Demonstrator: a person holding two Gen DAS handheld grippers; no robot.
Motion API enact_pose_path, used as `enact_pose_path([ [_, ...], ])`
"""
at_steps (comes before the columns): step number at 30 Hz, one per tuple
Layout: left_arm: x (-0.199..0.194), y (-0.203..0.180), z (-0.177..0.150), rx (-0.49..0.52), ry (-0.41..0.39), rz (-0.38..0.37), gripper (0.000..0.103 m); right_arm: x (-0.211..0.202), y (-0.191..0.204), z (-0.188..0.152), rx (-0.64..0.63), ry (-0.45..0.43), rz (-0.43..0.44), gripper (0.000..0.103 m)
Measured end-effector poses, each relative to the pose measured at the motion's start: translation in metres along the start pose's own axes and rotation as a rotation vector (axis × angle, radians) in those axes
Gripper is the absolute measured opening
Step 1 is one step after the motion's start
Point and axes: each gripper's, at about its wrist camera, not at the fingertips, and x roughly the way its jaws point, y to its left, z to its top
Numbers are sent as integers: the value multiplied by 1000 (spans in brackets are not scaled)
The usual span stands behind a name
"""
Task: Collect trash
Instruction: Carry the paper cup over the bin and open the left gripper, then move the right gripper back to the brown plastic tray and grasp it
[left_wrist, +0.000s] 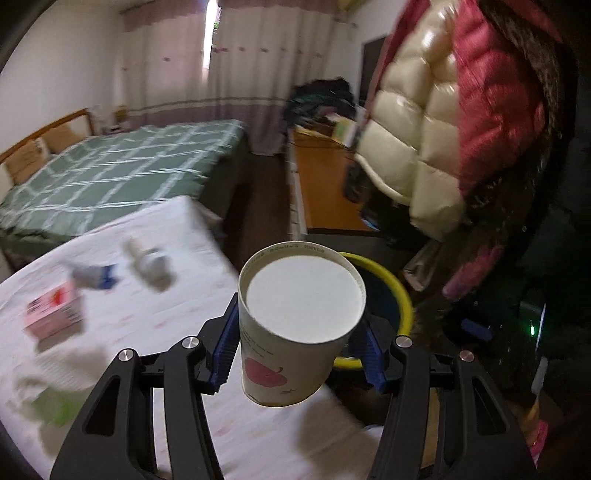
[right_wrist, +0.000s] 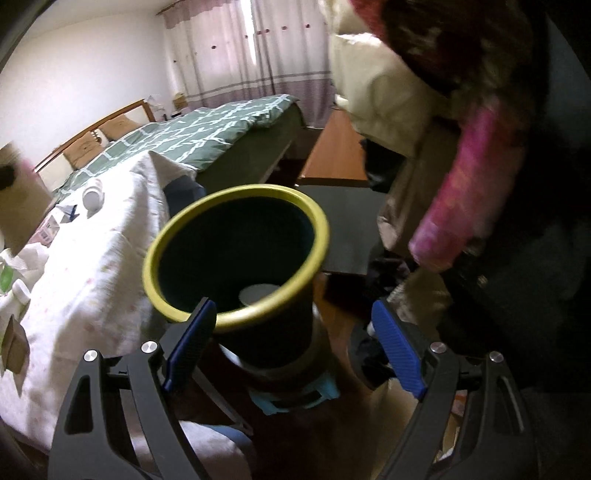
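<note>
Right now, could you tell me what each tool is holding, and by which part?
The left tool grips a paper cup by its side wall; the right tool holds nothing.

The left black two-finger gripper with blue ribbed pads (left_wrist: 299, 345) is pointed steeply downward, its jaws clamped on a white paper cup (left_wrist: 295, 325). The right black gripper with blue pads (right_wrist: 295, 347) is likewise angled downward, its jaws spread wide with nothing pressed between them.

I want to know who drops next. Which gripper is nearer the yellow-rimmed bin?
Right. The right gripper is open right at the yellow-rimmed bin, one finger at its rim. The left gripper, shut on the paper cup, hangs short of it, over the table's edge.
</note>
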Motion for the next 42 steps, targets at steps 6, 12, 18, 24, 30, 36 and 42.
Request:
enact_pose_path([
  [6, 65, -39, 19, 23, 70, -49, 56, -2, -19, -10, 31, 10, -5, 82],
  [12, 122, -60, 24, 40, 117, -42, 56, -1, -25, -14, 33, 16, 0, 82],
  [18, 156, -65, 25, 32, 147, -9, 75, -2, -27, -17, 34, 22, 2, 82],
  [24, 124, -61, 34, 27, 77, -9, 83, -3, -22, -16, 29, 29, 7, 82],
  [30, 38, -35, 28, 6, -32, 11, 93, -2, -8, -17, 11, 33, 29, 82],
  [36, -42, 12, -1, -55, -91, 87, 95, -3, 13, -16, -25, 36, 55, 82],
  [42, -123, 74, -47, -147, -135, 220, 97, -8, 44, -12, -74, 29, 94, 82],
])
